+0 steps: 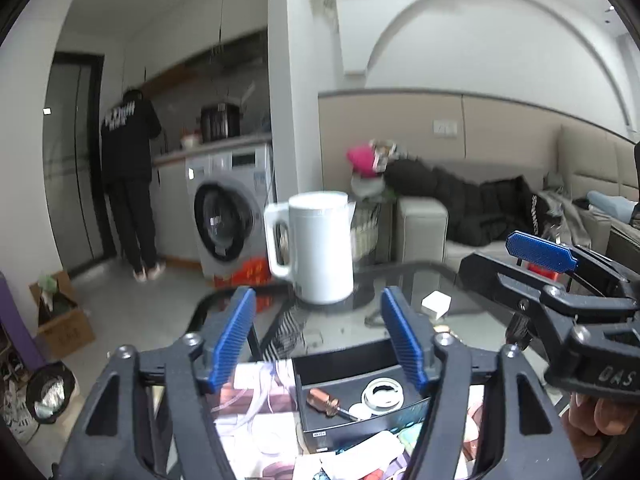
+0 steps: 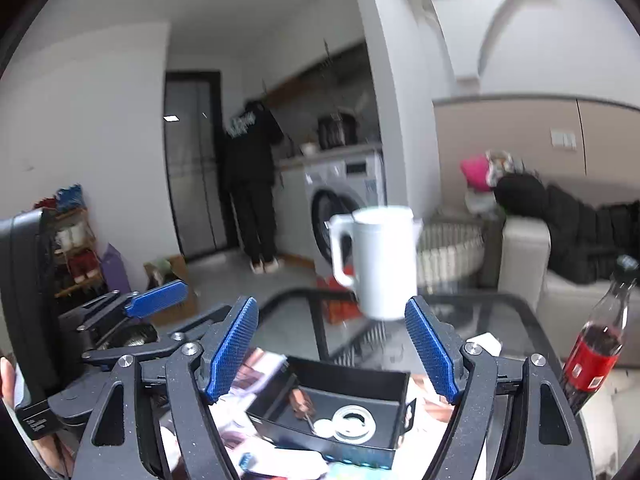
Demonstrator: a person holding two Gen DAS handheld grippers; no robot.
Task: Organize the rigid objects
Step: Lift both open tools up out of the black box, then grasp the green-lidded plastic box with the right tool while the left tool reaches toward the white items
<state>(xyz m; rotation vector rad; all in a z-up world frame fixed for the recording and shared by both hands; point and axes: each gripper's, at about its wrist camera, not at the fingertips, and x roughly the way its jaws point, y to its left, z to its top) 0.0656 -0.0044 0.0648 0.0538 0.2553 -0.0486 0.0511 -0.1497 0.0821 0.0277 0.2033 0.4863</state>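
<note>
A black open box (image 1: 348, 364) (image 2: 360, 384) sits on a glass table amid loose papers. It holds a copper-coloured tool (image 1: 322, 400) (image 2: 301, 398), a white ring (image 1: 383, 394) (image 2: 354, 422) and a small white disc (image 2: 324, 427). My left gripper (image 1: 320, 340) is open and empty, above the box. My right gripper (image 2: 332, 348) is open and empty, also above the box. The right gripper shows at the right of the left wrist view (image 1: 540, 252); the left gripper shows at the left of the right wrist view (image 2: 156, 300).
A white kettle jug (image 1: 320, 248) (image 2: 380, 260) stands at the table's far side. A cola bottle (image 2: 596, 344) stands at the right. A small white box (image 1: 436, 304) lies on the glass. Beyond are a sofa (image 1: 424, 220), a washing machine (image 1: 228, 208) and a standing person (image 1: 130, 168).
</note>
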